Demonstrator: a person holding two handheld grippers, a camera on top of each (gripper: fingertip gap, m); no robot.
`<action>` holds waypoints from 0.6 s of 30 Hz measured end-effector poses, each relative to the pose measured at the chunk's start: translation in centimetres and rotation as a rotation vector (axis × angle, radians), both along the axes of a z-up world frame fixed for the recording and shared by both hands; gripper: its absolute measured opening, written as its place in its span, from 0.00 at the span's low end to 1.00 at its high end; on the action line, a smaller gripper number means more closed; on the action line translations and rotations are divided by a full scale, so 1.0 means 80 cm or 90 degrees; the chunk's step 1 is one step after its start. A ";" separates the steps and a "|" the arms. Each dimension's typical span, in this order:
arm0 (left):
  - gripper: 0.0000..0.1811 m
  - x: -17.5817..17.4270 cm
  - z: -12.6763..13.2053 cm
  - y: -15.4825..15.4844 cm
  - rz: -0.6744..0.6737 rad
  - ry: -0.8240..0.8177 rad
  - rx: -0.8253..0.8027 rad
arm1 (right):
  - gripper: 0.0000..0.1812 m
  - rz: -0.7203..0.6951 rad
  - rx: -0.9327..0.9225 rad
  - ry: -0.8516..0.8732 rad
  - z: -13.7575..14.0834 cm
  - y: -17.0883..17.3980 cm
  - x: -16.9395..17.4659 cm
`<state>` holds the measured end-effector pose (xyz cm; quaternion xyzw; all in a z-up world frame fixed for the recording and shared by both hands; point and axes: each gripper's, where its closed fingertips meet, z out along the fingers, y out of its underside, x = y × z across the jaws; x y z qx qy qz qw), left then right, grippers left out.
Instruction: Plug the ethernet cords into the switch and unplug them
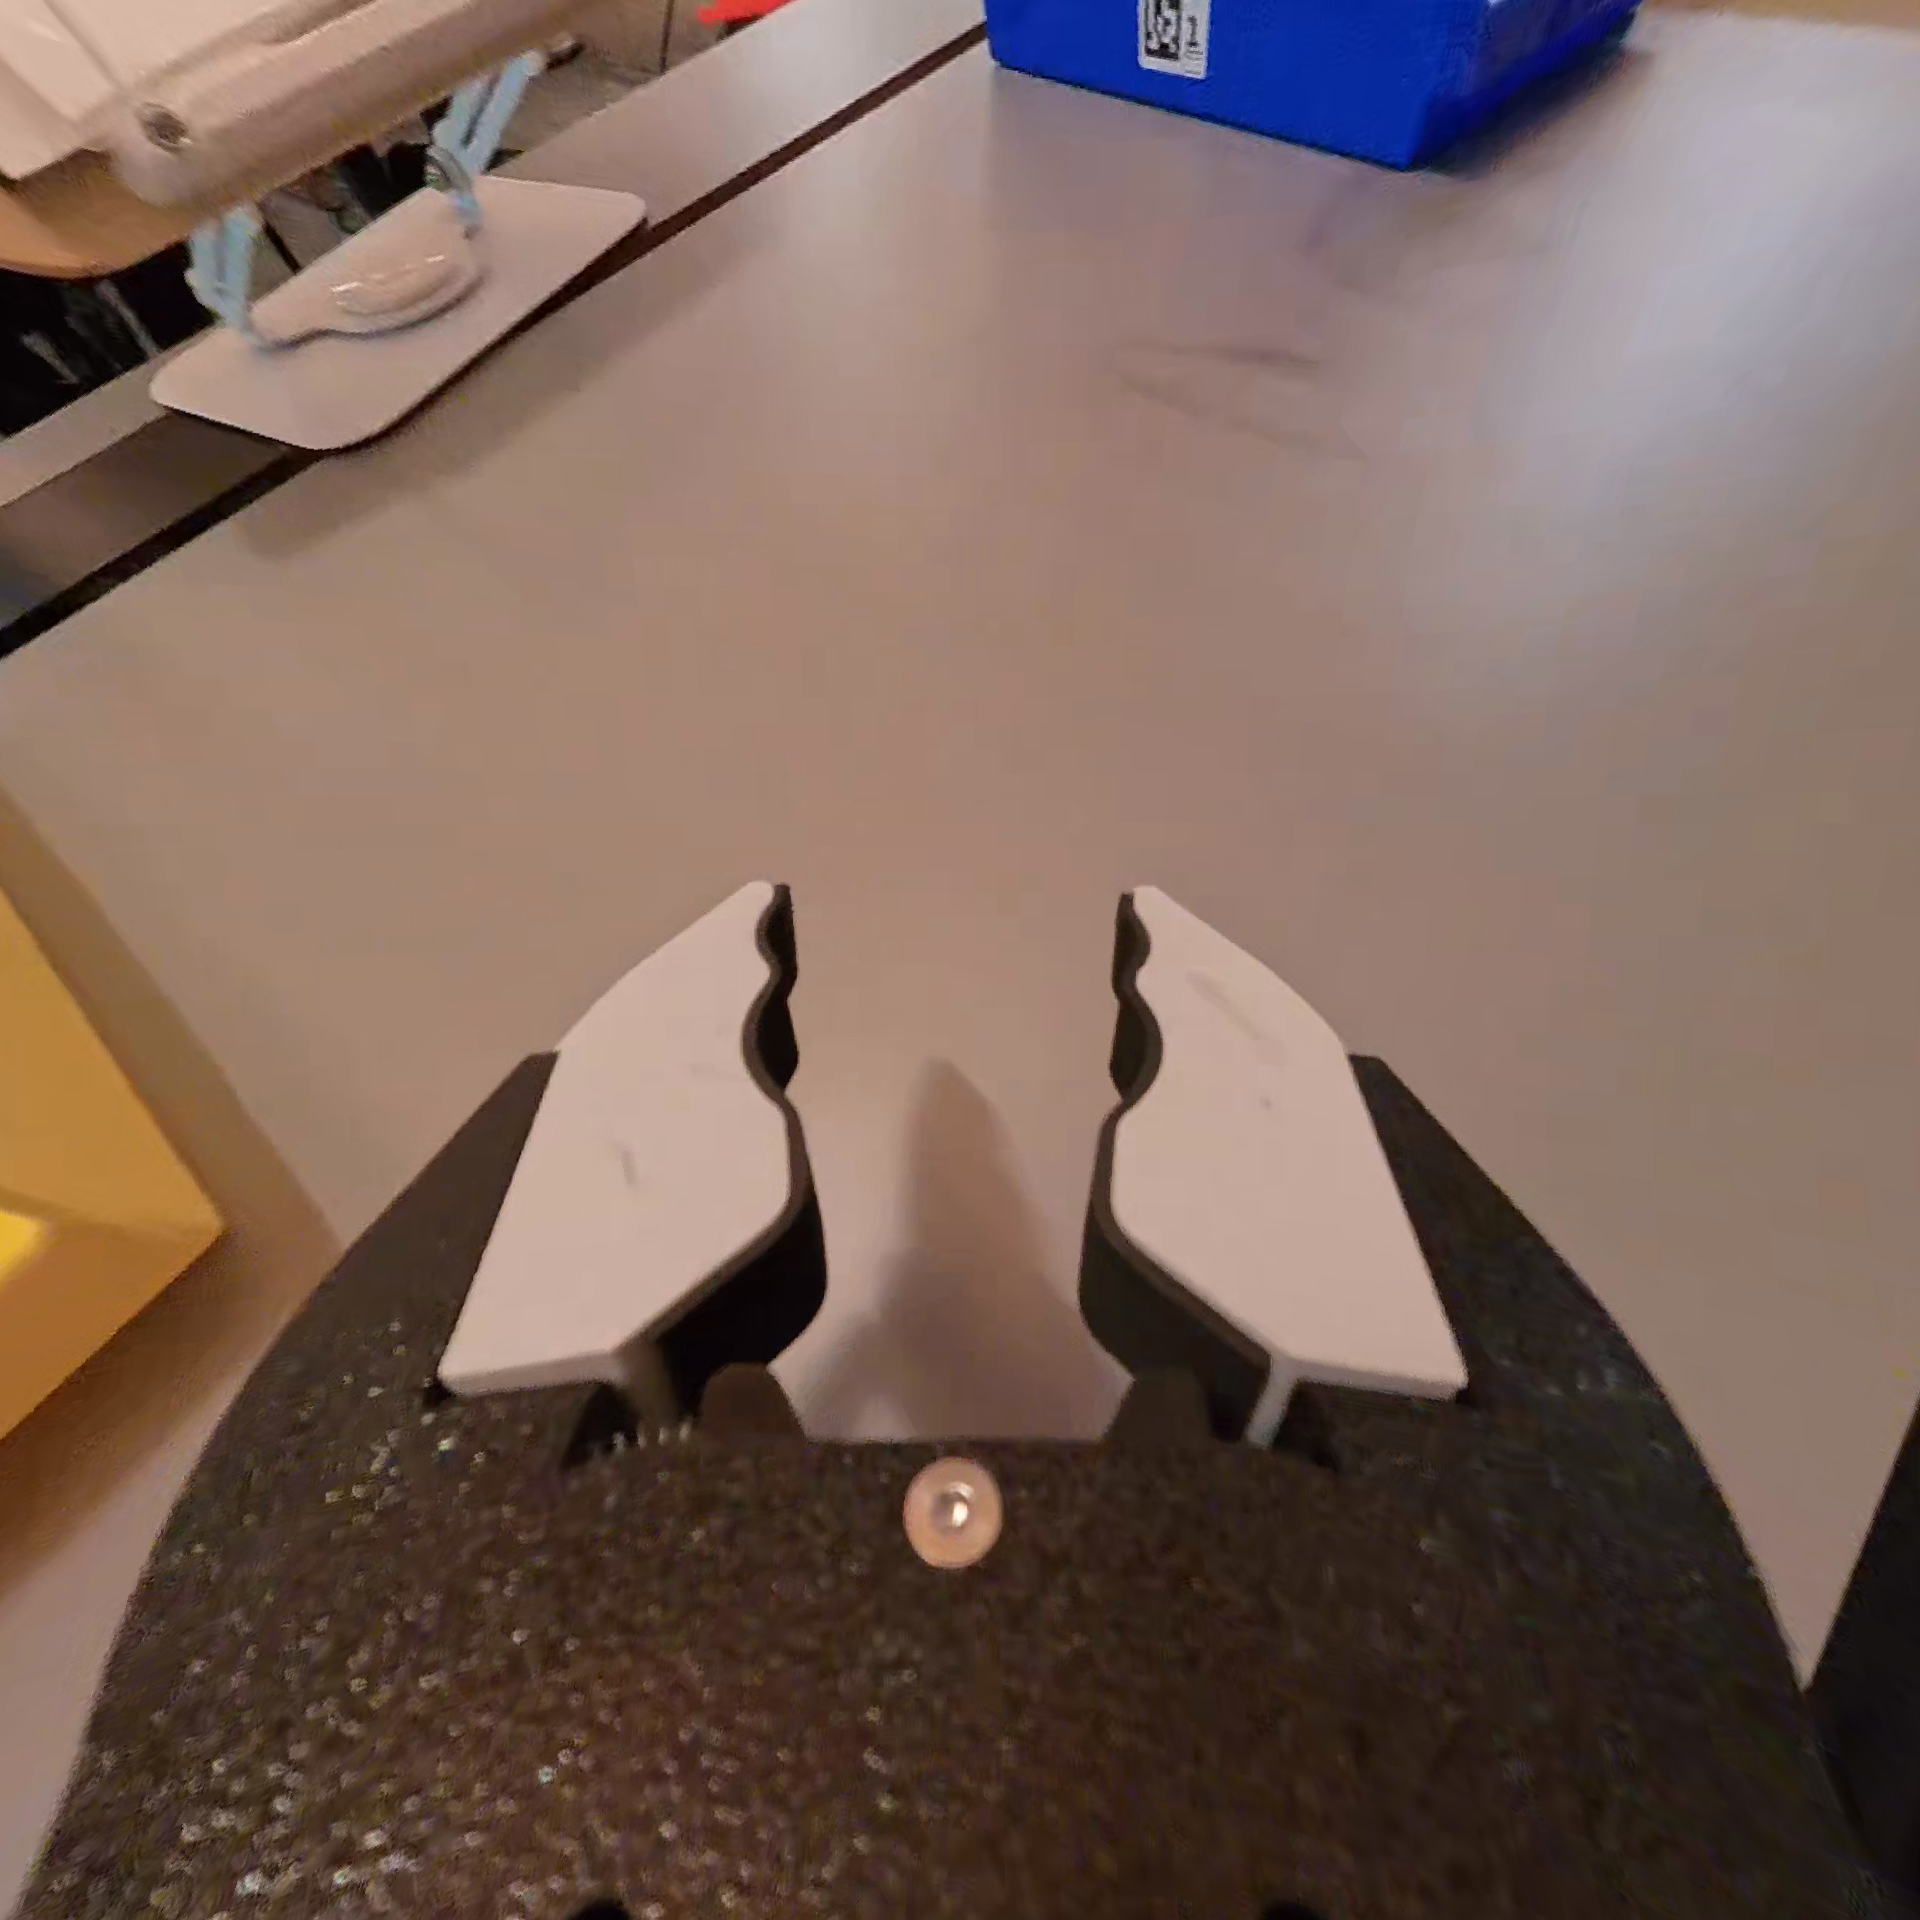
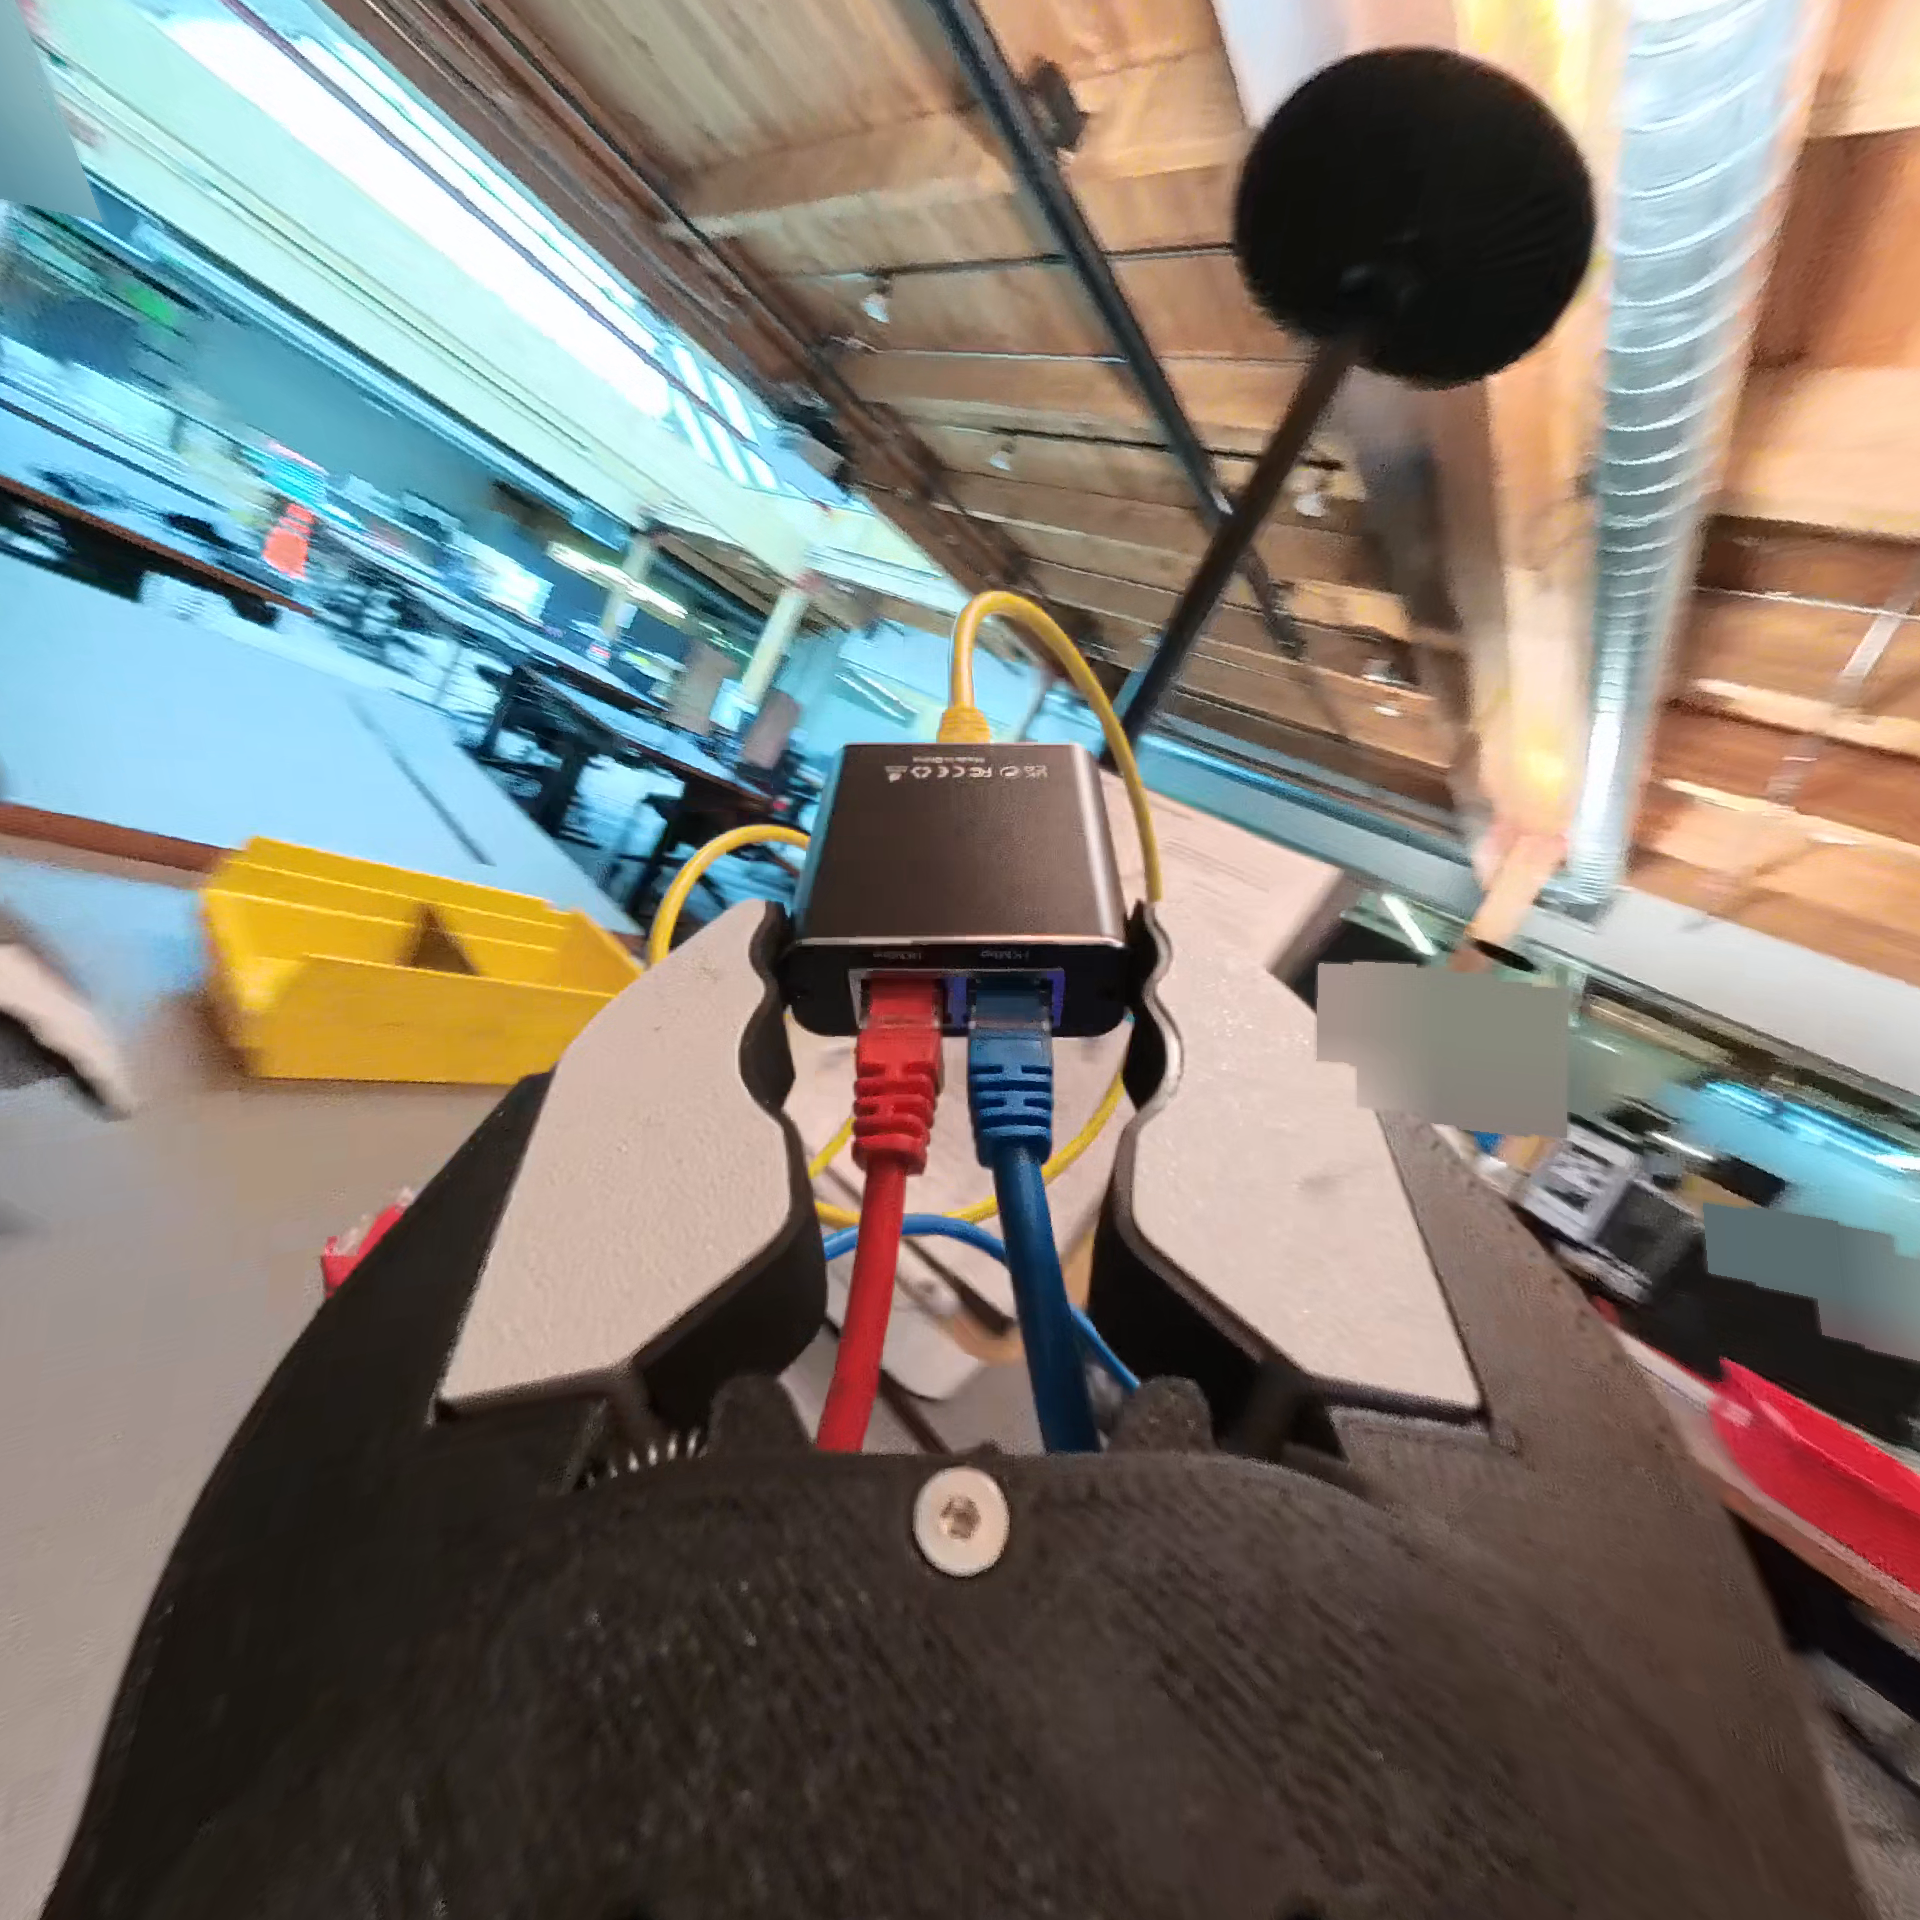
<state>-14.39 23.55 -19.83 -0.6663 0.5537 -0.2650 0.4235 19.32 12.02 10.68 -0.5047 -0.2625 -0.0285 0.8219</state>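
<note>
The right gripper [image 2: 956,971] is clamped on the black switch [image 2: 961,852], held up off the table with the red cord [image 2: 883,1174] and blue cord [image 2: 1023,1174] plugged in near-side and a yellow cord [image 2: 966,665] at the far end. The left gripper [image 1: 954,914] sits spread apart and empty over the grey table [image 1: 935,623], with a blue bin [image 1: 1299,62] further back.

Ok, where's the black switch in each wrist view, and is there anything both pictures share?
Left wrist view: not in it; only bare table ahead of the open left gripper.
Right wrist view: the switch sits at centre, clamped between the right gripper.
Shared landmark: the grey table.
</note>
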 end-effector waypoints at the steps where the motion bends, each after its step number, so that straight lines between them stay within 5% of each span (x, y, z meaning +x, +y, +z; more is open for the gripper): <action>1: 0.32 0.004 -0.004 -0.002 -0.008 -0.001 -0.004 | 0.34 -0.026 0.002 0.008 0.010 0.003 0.026; 4: 0.32 0.015 -0.012 -0.001 -0.017 -0.009 -0.031 | 0.34 -0.068 -0.031 0.062 0.011 0.023 0.097; 11: 0.29 0.030 -0.015 -0.002 -0.040 -0.032 -0.061 | 0.34 -0.071 -0.128 0.368 -0.087 0.068 0.232; 18: 0.28 0.025 -0.022 -0.003 -0.044 -0.029 -0.083 | 0.34 -0.081 -0.204 0.437 -0.173 0.086 0.257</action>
